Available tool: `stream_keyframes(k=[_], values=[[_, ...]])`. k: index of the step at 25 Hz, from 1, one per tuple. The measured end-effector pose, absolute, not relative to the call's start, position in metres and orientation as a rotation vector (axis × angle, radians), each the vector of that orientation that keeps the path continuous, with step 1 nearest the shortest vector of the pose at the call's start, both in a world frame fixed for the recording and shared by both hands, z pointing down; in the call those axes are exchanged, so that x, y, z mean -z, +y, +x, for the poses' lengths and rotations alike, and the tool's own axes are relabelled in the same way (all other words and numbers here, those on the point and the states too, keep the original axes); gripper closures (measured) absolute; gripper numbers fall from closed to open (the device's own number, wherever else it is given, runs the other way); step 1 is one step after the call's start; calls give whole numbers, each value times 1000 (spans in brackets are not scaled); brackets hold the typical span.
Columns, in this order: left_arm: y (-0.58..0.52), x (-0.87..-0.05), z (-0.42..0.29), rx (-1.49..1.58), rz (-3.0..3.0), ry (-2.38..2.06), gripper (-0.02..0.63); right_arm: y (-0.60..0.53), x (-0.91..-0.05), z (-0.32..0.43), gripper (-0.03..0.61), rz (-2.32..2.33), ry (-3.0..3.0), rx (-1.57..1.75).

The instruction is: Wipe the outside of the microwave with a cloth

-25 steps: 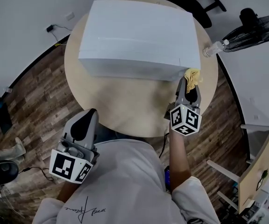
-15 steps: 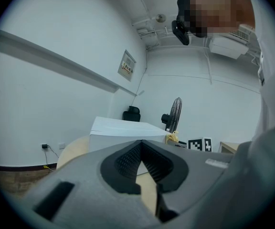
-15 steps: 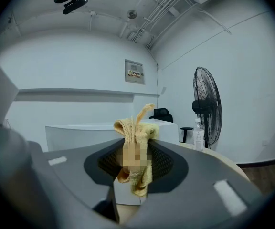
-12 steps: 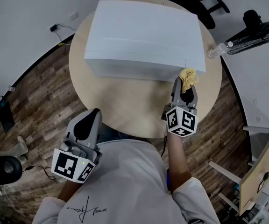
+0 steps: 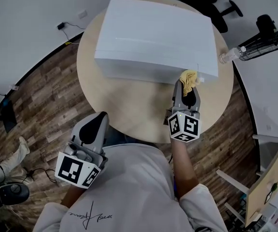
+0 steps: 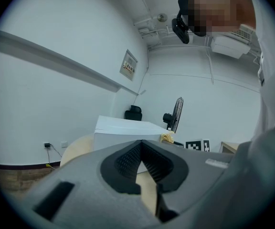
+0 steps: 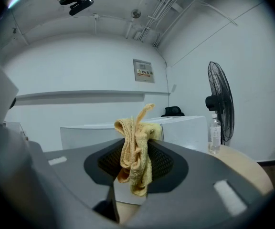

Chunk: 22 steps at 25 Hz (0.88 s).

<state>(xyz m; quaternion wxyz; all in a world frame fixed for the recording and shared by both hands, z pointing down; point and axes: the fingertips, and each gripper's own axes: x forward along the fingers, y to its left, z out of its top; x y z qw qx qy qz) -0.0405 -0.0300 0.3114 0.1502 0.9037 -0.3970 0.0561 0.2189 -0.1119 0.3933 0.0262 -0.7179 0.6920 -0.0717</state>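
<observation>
Here, cloth [image 5: 189,79] clamped between right gripper [image 5: 187,85] fingers [image 7: 163,163], at microwave [image 5: 153,33] corner

Concealed and unresolved detail.
Microwave [image 5: 156,33]: front foreshortened, door and controls indistinct. Cloth [image 7: 136,168]: pinched part hidden between the jaws of the right gripper [image 7: 136,142]. Worktop [image 5: 129,108]: near edge under the person's shirt [image 5: 129,187]. Fan [image 5: 274,37]: cut by the frame edge. Wall sign [image 7: 143,71]: print illegible.

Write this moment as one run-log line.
right gripper: shut on yellow cloth, at microwave front-right corner | left gripper: shut, empty, away from microwave
</observation>
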Motion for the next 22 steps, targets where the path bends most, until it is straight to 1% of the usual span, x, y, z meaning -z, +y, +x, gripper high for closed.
stream_keyframes(k=[22], values=[[-24, -306, -61, -162, 2566, -1217, 617, -128, -394, 143, 445, -1969, 2321, 292]])
